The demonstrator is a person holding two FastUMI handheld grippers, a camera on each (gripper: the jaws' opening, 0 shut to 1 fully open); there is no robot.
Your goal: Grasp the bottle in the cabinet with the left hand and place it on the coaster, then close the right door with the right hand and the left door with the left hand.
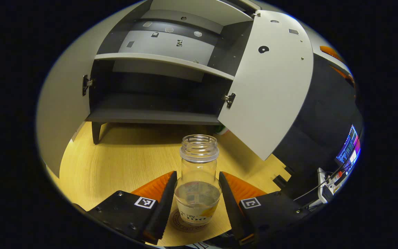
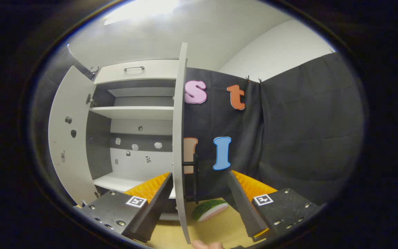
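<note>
Both fingers (image 1: 166,197) flanking bottle (image 1: 198,176), coaster (image 1: 188,221) beneath

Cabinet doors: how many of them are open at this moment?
2. The left door is swung open at the cabinet's left side; the right door stands open on the right, its edge between the right gripper's fingers.

Staged recording booth, not a real home: black cloth (image 2: 288,131) hanging as wall at right of the right gripper view, white cabinet (image 2: 133,110) standing open at center left, wooden table (image 1: 123,159) lying across the lower left gripper view, monitor (image 1: 349,150) glowing at far right.
</note>
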